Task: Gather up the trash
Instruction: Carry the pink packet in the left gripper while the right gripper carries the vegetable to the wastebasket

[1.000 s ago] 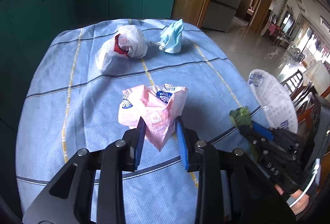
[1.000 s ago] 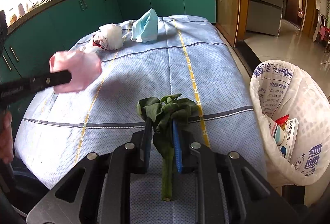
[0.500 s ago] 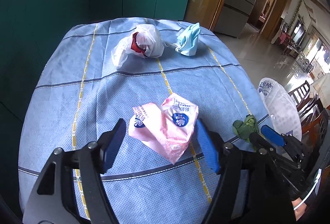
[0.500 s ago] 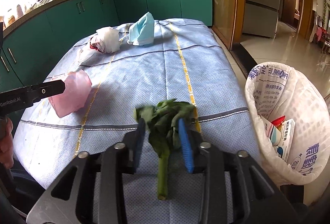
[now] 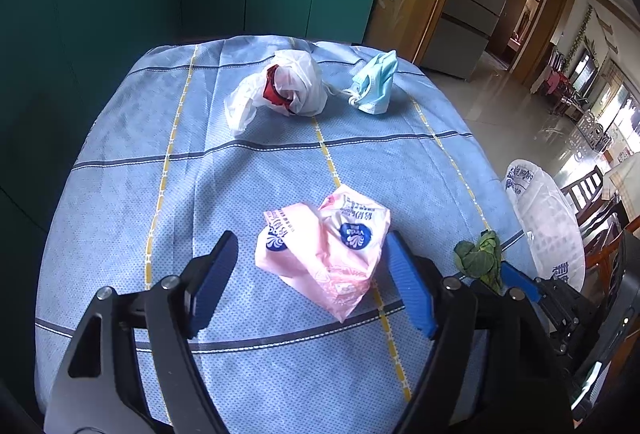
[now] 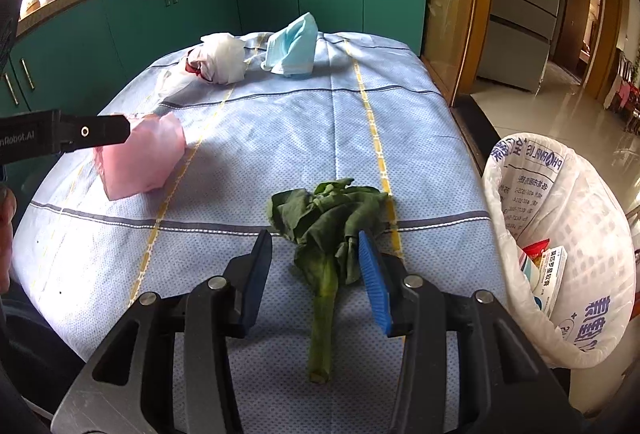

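Both grippers' jaws have just been opening, letting go of what they pinched a second ago; the left gripper [image 5: 310, 280] stands wide around the pink tissue pack [image 5: 326, 248] lying on the tablecloth [image 5: 240, 170]; the right gripper [image 6: 316, 274], half open, straddles the green leaf [image 6: 326, 222], its right pad brushing the leaf's edge, beside the lined bin [image 6: 560, 234].

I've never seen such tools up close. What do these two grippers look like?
Both are alike: the left gripper and right gripper have black frames with silver screws and two fingers faced with blue ridged pads. White lettering marks the left one's side.
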